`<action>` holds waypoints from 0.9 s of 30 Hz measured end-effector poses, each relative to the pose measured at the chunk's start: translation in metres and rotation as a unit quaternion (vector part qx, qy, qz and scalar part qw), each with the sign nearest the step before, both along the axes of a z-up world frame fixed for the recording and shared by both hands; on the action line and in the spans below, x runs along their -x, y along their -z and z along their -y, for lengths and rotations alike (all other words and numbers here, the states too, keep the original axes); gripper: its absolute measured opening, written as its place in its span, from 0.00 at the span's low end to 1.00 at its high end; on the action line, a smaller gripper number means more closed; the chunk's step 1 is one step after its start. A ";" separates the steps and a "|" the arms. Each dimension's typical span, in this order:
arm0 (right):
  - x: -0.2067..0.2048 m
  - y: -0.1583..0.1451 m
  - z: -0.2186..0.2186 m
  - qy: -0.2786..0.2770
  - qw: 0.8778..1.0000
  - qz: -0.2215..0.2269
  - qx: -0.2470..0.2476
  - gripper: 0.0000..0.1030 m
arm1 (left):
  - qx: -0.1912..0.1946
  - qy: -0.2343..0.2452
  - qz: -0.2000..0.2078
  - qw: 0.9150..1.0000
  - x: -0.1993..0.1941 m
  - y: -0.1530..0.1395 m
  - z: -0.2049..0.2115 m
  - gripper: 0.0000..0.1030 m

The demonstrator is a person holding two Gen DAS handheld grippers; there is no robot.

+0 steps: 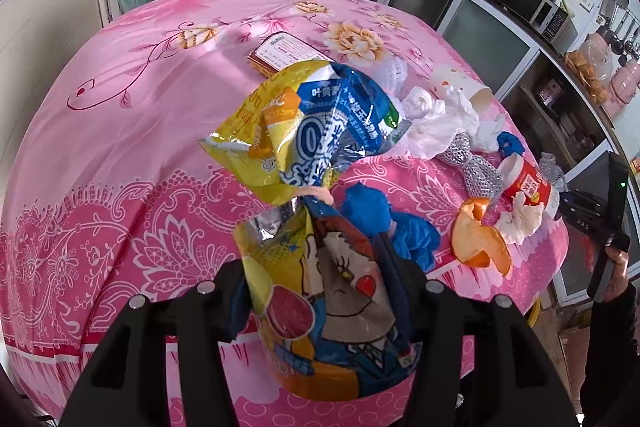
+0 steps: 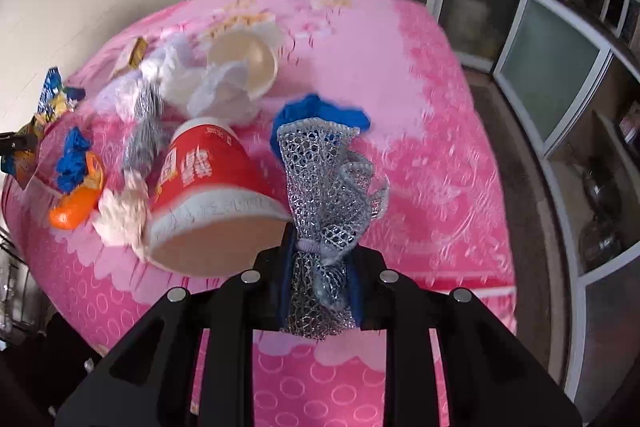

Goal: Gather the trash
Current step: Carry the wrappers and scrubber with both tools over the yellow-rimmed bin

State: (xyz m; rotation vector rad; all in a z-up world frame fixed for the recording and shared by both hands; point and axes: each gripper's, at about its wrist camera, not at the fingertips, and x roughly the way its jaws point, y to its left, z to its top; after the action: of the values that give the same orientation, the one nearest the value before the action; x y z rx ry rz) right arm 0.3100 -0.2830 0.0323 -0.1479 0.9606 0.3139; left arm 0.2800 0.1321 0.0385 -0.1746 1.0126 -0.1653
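Left wrist view
Left gripper (image 1: pixel 320 291): jaws closed on a yellow-and-blue snack bag (image 1: pixel 316 195), held up above the pink floral tablecloth (image 1: pixel 120 155).
Snack bag: crumpled, cartoon face on the lower half, blue printed panel on the upper half.
Trash pile: to the right on the cloth; white tissues (image 1: pixel 436 123), silver mesh bow (image 1: pixel 468 163), red paper cup (image 1: pixel 528 183) on its side, orange peel (image 1: pixel 480 239), blue glove (image 1: pixel 384 223), white spotted cup (image 1: pixel 460 87).
Far side: flat red box (image 1: pixel 284 53) lying on the cloth.

Right wrist view
Right gripper (image 2: pixel 320 275): jaws clamped on a silver mesh pouch (image 2: pixel 328 187) at its tied neck.
Mesh pouch: upright, fanned out above the fingers, motion-blurred.
Red paper cup (image 2: pixel 204 179): tipped over, just beside the left finger, mouth toward the camera.
Behind the pouch: blue wad (image 2: pixel 320 115).
Left of the cup: tissues (image 2: pixel 120 211), orange peel (image 2: pixel 76 207).
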 end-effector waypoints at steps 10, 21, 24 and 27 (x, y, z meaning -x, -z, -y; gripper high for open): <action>0.017 -0.006 0.018 0.023 0.999 0.012 -0.021 0.21 | 0.005 0.005 0.022 1.000 0.012 -0.017 -0.003 0.51; 0.079 -0.052 0.077 0.089 0.990 0.091 -0.056 0.21 | 0.001 0.082 0.072 0.994 0.034 -0.063 0.057 0.51; 0.104 -0.054 0.103 0.118 0.987 0.096 -0.059 0.21 | 0.005 0.125 0.080 0.989 0.034 -0.069 0.098 0.51; 0.131 -0.050 0.137 0.156 0.981 0.098 -0.058 0.21 | 0.013 0.167 0.085 0.982 0.035 -0.072 0.139 0.51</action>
State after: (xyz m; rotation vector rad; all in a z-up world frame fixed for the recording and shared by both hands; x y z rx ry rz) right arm 0.1786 -0.4199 0.0818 0.0791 0.7527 0.0630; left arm 0.2455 -0.0073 0.1101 -0.0118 0.8636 -0.4925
